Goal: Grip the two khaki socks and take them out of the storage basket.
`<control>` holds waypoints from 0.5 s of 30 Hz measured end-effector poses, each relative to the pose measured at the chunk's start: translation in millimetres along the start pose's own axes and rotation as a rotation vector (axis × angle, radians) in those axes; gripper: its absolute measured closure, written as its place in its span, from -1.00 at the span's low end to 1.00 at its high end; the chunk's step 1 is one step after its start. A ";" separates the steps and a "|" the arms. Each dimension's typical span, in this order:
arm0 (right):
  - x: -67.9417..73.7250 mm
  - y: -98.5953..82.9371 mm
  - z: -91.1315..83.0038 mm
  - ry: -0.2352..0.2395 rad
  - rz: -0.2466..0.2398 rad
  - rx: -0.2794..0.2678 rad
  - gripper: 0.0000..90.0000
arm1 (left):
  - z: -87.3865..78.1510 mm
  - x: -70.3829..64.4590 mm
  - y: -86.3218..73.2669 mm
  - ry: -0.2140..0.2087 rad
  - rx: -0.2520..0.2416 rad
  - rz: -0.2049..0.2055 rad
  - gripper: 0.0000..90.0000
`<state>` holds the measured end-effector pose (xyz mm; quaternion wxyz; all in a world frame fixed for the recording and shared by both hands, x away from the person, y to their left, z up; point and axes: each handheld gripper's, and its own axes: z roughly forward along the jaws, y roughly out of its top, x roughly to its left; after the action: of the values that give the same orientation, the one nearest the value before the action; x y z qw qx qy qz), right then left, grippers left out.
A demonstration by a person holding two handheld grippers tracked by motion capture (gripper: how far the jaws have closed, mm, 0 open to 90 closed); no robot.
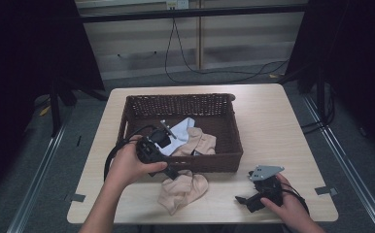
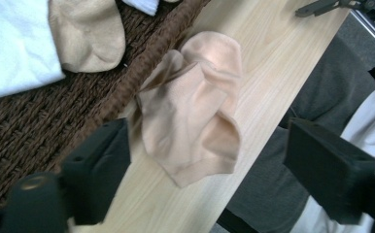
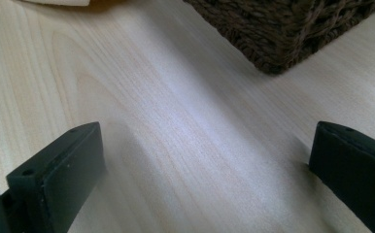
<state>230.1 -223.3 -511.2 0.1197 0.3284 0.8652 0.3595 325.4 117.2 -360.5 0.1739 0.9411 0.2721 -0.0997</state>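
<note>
Lying crumpled on the tabletop (image 1: 273, 126), a beige sock (image 1: 181, 190) sits just in front of the near wall of a brown woven basket (image 1: 227, 133), its upper edge touching that wall. In the left gripper view the same sock (image 2: 195, 114) rests flat on the pale wood, folded over itself, with the basket rim (image 2: 142, 63) running along its far side.

Above the sock and the basket's near-left corner hover the left tongs (image 1: 168, 170), held in the person's left hand (image 1: 129, 165). Their jaws stand wide apart and hold nothing; in the left gripper view the sock lies between and beyond them, not touched.

Inside the basket lie another beige sock (image 1: 200, 141) and a pale blue-white cloth (image 1: 183, 128), side by side near the middle.

Well to the right, near the tabletop's near-right corner, the right tongs (image 1: 246, 200) rest low over bare wood in the person's right hand (image 1: 287, 206). Their jaws are also spread apart and empty, and the right gripper view shows a corner of the basket (image 3: 282, 34) beyond them.
</note>
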 end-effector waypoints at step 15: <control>0.0 0.0 0.0 0.000 0.000 0.000 -1.00 | 5.4 2.0 -26.3 -0.003 -0.022 0.036 -0.93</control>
<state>230.1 -223.2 -511.2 0.1197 0.3284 0.8652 0.3595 312.2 136.9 -373.1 0.1864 0.9437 0.2562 -0.0949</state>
